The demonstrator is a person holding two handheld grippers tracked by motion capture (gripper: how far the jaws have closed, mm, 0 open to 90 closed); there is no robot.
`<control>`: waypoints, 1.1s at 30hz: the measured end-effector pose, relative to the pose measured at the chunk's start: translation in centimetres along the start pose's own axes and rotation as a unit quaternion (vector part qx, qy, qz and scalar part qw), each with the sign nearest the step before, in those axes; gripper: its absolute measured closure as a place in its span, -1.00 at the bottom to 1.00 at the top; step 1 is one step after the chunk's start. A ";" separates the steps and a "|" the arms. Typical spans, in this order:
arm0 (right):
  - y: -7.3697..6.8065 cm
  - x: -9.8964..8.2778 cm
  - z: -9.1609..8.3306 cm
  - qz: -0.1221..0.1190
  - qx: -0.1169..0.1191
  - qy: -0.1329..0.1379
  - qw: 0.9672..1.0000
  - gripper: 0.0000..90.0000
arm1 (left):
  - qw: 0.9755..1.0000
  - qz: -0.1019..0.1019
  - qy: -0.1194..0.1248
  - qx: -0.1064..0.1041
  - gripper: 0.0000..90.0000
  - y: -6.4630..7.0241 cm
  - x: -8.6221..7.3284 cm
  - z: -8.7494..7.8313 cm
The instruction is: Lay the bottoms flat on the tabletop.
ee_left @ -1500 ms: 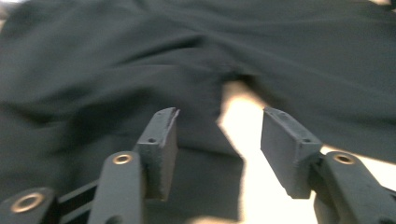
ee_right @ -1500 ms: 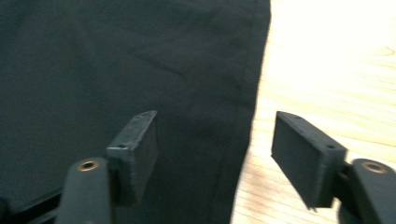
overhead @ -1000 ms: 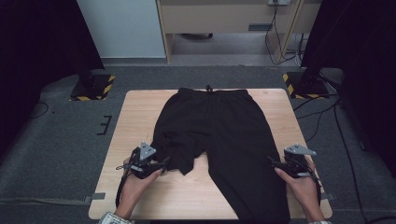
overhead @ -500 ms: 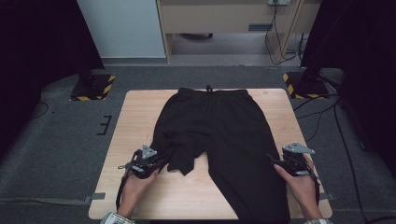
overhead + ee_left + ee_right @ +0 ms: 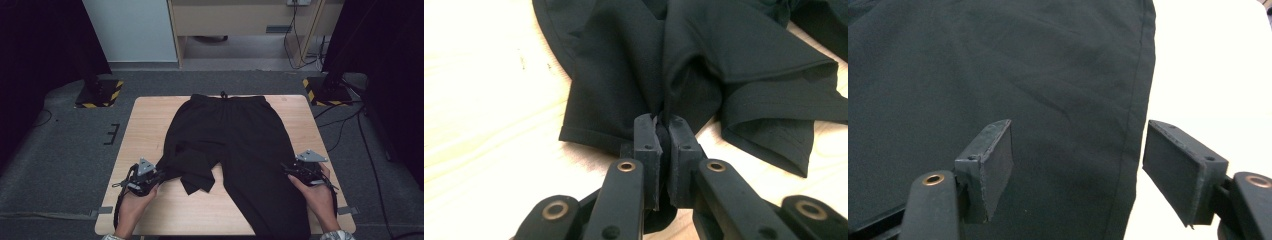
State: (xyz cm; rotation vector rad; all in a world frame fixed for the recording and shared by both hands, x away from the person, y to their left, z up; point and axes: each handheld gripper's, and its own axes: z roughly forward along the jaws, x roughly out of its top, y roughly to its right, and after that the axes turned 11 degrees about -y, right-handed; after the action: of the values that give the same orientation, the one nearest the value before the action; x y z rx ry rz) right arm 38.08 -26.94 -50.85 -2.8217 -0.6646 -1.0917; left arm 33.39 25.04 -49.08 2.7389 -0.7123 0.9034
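- High view: a pair of black trousers [image 5: 240, 145] lies flat on the light wooden worktop [image 5: 145, 130], with the waistband and its drawstring at 12 o'clock, at the far edge.
- One trouser leg runs straight down toward 5 o'clock and reaches the near edge of the worktop.
- The other leg is folded and bunched near the centre, toward 7 o'clock, with a loose corner of cloth pointing to the near edge.
- The left gripper [image 5: 150, 176] is at 8 o'clock of the worktop, held in the person's left hand [image 5: 134, 202], and it touches the bunched leg.
- Left gripper view: the fingers [image 5: 646, 150] are pressed together on a gathered fold of the black cloth, which rises from between them and spreads out above.
- In the same view the hem of the leg lies on the wood at both sides of the fingers, and it is folded double at 3 o'clock.
- The right gripper [image 5: 300, 170] is at 4 o'clock of the worktop, in the person's right hand [image 5: 317, 195], just beside the outer edge of the straight leg.
- Right gripper view: the fingers [image 5: 993, 160] stand wide apart and hold nothing.
- One of them hangs over the black cloth and the other over the bare worktop, and the side seam of the leg runs between them.
- Grey carpet floor [image 5: 65, 150] surrounds the worktop.
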 end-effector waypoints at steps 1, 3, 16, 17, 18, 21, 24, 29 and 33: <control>0.1 0.0 -0.1 0.001 -0.001 0.002 1.000 -0.37 | 1.000 0.001 -0.001 -0.001 0.87 -0.1 -0.2 -0.2; 0.1 0.0 -0.1 0.001 -0.003 0.002 1.000 -0.37 | 1.000 0.004 -0.001 -0.004 0.87 -0.1 -0.6 -0.8; -0.2 0.0 0.1 -0.004 -0.006 -0.006 1.000 -0.37 | 0.999 -0.031 0.007 0.027 0.68 -2.9 -2.2 -1.7; -0.3 0.0 0.1 -0.003 -0.005 -0.008 1.000 -0.37 | 0.999 -0.036 0.013 0.029 0.64 -3.2 -1.9 -1.5; -0.4 0.0 0.1 -0.004 -0.005 -0.007 1.000 -0.37 | 0.998 -0.038 0.018 0.037 0.59 -3.5 -1.6 -1.3; -0.7 0.1 0.0 -0.006 -0.003 -0.003 1.000 -0.38 | 0.998 -0.047 0.028 0.037 0.45 -3.7 -1.5 -1.5; -0.7 0.1 0.1 -0.008 -0.002 -0.004 1.000 -0.39 | 0.996 -0.048 0.059 0.038 0.32 -2.8 -1.6 -3.0; -0.7 -0.1 0.2 0.000 0.006 -0.008 1.000 -0.42 | 0.994 -0.047 0.094 0.025 0.23 -1.2 -0.7 -4.2; -0.6 -0.1 0.1 0.004 0.006 -0.007 1.000 -0.43 | 0.996 -0.027 0.087 0.013 -0.01 0.6 0.8 -3.3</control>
State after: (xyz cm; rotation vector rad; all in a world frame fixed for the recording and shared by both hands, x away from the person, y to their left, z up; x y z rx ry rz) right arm 37.84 -26.36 -51.08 -2.8223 -0.6589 -1.0653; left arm 31.92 25.17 -45.98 2.6463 -0.5956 1.1294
